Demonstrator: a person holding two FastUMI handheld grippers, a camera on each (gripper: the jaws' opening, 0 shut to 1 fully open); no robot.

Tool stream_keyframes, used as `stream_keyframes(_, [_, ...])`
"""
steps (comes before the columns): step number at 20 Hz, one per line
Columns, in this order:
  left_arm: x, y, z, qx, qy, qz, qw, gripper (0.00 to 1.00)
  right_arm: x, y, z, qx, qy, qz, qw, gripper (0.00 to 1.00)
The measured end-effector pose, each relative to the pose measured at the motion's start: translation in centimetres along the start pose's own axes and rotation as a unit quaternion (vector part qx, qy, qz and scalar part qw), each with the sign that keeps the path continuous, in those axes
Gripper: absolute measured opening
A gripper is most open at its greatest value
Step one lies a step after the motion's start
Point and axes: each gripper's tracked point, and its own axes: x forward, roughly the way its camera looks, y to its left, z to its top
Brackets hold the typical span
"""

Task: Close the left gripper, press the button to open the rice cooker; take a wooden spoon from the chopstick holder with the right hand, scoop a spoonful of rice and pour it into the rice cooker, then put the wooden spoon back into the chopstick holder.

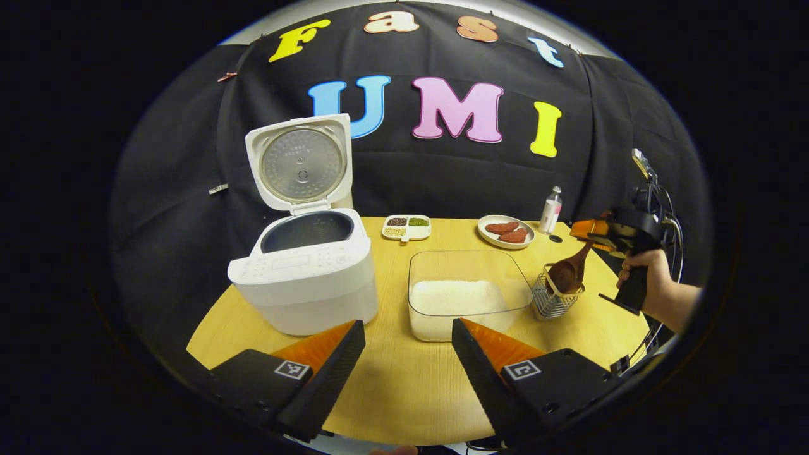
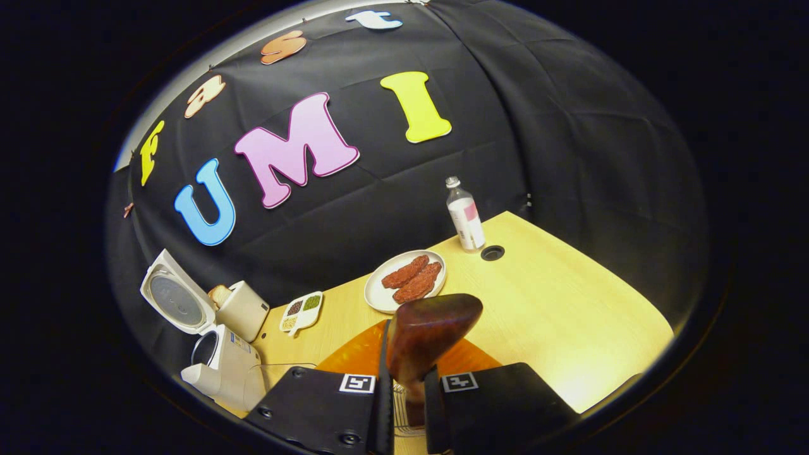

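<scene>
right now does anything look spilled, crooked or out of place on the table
Nothing stands out. The rice cooker stands open with its lid upright, the rice sits inside the clear container with no grains seen on the table, and the right gripper holds the wooden spoon at the chopstick holder.

A round light-wood table (image 1: pixel 404 379) stands before the booth's creased black cloth wall (image 1: pixel 177 208), under warm light.
</scene>
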Motion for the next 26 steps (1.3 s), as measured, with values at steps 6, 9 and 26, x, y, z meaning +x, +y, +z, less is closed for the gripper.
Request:
stream_keyframes(6, [-0.6, 2.3, 2.6, -0.022, -0.022, 0.033, 0.999, 0.96, 0.9, -0.2, -2.1, 0.004, 0.022, 0.0, 1.0, 0.24])
stream_keyframes(9, [-1.2, 3.9, 4.6, -0.009, -0.045, 0.053, 0.998, 0.96, 0.1, 0.3, -2.1, 0.007, 0.022, 0.006, 1.0, 0.22])
stream_keyframes(26, [-3.6, 11.0, 20.5, -0.002, -0.15, 0.092, 0.984, 0.97, -12.6, -4.3, 4.1, -0.12, -0.042, -0.046, 0.991, 0.98])
